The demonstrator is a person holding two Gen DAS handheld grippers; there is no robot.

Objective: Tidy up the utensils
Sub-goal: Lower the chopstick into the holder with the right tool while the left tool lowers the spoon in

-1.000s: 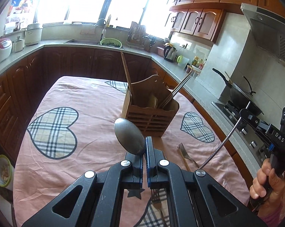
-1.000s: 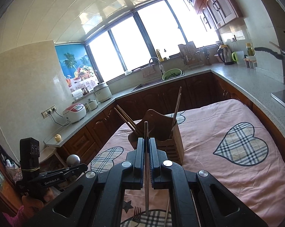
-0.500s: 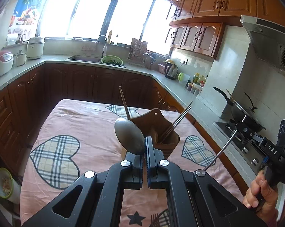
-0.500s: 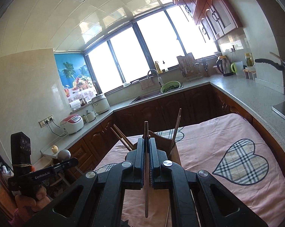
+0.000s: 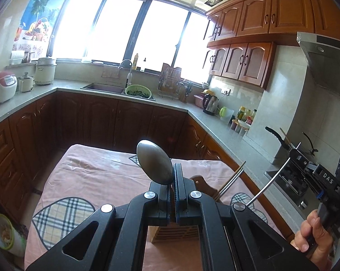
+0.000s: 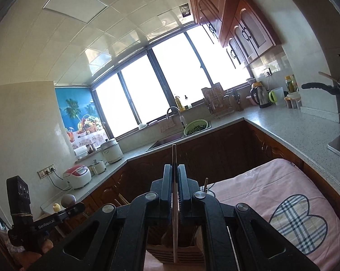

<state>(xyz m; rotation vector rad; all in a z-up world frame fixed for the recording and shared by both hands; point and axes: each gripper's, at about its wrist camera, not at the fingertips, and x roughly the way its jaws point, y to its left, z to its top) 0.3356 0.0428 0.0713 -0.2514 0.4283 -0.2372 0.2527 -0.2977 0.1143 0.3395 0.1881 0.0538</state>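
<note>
Now clamped tight in both sets of jaws: the left gripper (image 5: 172, 181) pinching a metal spoon (image 5: 155, 166) by the neck, bowl up, and the right gripper (image 6: 174, 180) squeezing a thin chopstick (image 6: 174, 205) held upright, tip poking above the fingers. Lifted higher than a second ago, and tilted up too, so that the wooden holder (image 5: 174, 232), which then stood well ahead on the cloth, now sits almost under the left gripper's frame, only its slatted front and a couple of chopsticks (image 5: 230, 184) peeking past. Same in the right wrist view: holder (image 6: 181, 254) down between the gripper's arms, right below the chopstick. Probably means carrying is over and lowering comes next, each piece dropped handle-first into a compartment; which one, hard to say from here.

Further out, a tabletop (image 5: 97, 174) covered in pink cloth with plaid hearts. Around it, dark wood cabinets, a grey stone counter with a sink (image 5: 104, 88), a green colander (image 5: 138, 90), a kettle (image 5: 209, 103), a rice cooker (image 5: 1, 87), and a bright window behind.
</note>
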